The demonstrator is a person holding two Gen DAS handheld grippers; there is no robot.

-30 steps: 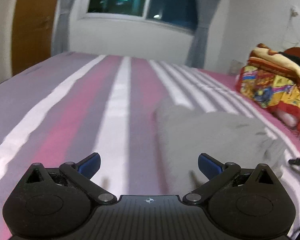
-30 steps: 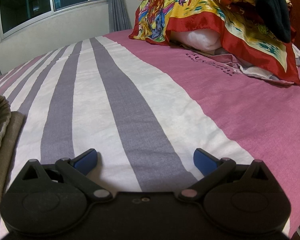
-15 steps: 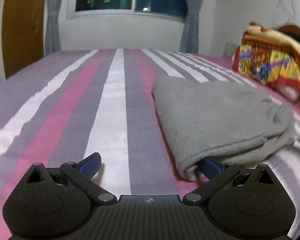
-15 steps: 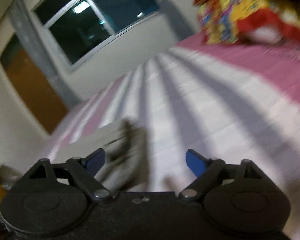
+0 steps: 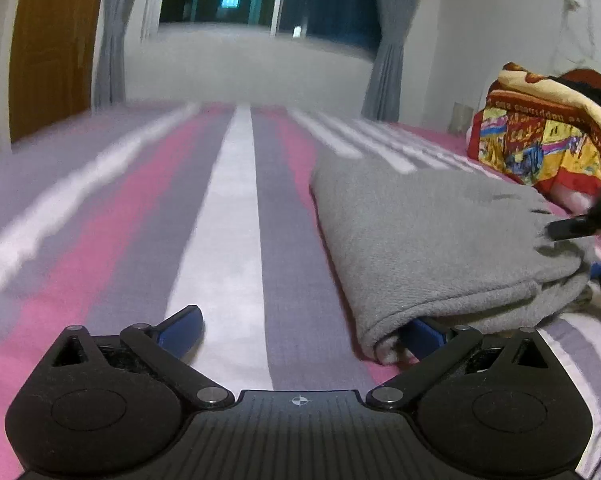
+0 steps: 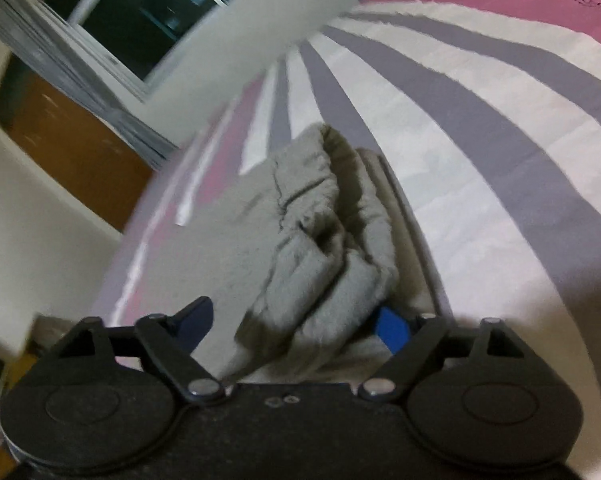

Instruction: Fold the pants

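Right wrist, pants (image 6: pixel 324 232) between spread fingers (image 6: pixel 394 326)

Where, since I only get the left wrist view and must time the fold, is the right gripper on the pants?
Observer: The right gripper is at the bunched end of the gray pants, with fabric heaped between its open jaws.
Operator: Closed on anything yet?
Observer: No, both fingertips stand wide apart, either side of the heap.
Operator: Is that end tidy?
Observer: No; wrinkled folds lie on a flatter layer beneath.
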